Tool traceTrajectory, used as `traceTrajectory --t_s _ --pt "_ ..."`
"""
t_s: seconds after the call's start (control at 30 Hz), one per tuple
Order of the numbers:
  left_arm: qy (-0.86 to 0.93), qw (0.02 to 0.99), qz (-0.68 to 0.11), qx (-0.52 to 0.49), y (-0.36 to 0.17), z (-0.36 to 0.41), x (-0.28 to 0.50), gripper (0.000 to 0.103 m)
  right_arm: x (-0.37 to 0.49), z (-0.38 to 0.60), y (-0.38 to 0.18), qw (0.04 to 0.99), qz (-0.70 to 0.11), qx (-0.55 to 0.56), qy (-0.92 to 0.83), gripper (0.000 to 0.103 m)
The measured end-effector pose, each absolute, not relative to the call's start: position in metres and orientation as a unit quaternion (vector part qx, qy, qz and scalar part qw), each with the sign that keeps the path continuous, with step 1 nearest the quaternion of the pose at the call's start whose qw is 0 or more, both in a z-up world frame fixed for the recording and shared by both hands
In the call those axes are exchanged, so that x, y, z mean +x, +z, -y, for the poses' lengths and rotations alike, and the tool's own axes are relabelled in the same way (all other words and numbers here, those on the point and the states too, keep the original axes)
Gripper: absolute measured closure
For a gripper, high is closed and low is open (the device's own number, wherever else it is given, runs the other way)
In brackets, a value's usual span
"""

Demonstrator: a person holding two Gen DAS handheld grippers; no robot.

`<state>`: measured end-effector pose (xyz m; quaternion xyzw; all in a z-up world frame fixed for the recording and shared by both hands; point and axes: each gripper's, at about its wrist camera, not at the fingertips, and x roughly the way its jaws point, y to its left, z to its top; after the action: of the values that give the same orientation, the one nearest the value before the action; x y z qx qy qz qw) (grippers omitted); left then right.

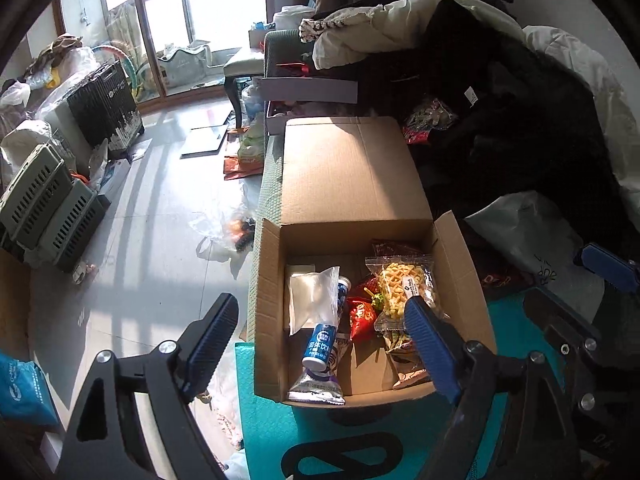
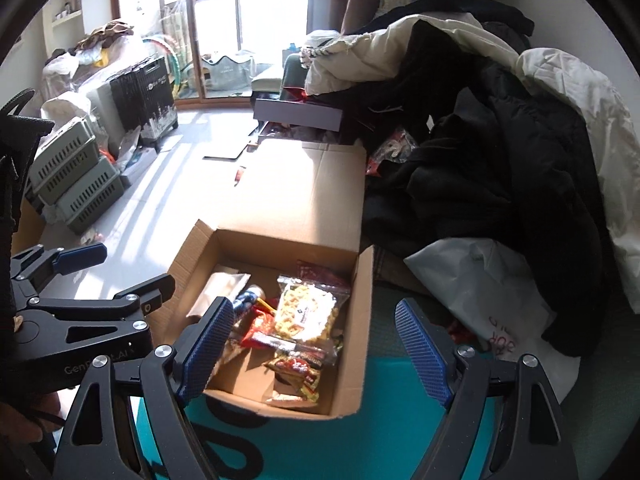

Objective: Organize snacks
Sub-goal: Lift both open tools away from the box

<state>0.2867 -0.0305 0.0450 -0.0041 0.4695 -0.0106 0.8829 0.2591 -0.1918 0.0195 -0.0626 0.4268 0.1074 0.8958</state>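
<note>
Both pairs of blue-padded fingers stand spread wide with nothing between them: the left gripper (image 1: pixel 320 340) hangs over the near left side of the open cardboard box (image 1: pixel 268 300), one finger out over the floor and the other above the snacks, while the right gripper (image 2: pixel 316 348) straddles the box's near right corner, its right finger hanging over the teal mat (image 2: pixel 384 412) beyond the box wall. The box sits on that mat, its big far flap (image 2: pixel 308 192) folded back flat and washed out by sun. Inside, the clear bag of yellow lattice crisps (image 1: pixel 404 288) lies on top at the right, a blue-and-white tube (image 1: pixel 320 346) leans at the near left beside a pale translucent pouch (image 1: pixel 312 300), and a red packet (image 1: pixel 362 318) sits between them; the packets under the crisps are half buried, and their printing is too small to read. The left gripper's right finger covers the near corner of the crisp bag in its own view. To the right, a heap of black and cream coats (image 2: pixel 500 140) crowds the box, with a white plastic bag (image 2: pixel 492 292) slumped at its foot, its red lettering cut off. Far left on the tiled floor stand grey slatted crates (image 2: pixel 76 176) and a dark suitcase (image 2: pixel 144 96) before the bright window (image 2: pixel 248 4).
</note>
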Motion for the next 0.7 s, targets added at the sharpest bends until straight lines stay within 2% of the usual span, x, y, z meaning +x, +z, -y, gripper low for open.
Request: traceTrajectory --t_s 0.37,0.7 --pt "-0.032 0.930 -0.367 0.008 0.128 0.037 0.211 0.018 0.185 0.201 0.089 0.928 -0.352 -0.063 0.104 0.014" --pt "-0.050 0.945 -0.321 0.025 0.157 0.039 0.139 0.018 0.122 0.212 0.115 0.940 -0.325 -0.040 0.094 0.012"
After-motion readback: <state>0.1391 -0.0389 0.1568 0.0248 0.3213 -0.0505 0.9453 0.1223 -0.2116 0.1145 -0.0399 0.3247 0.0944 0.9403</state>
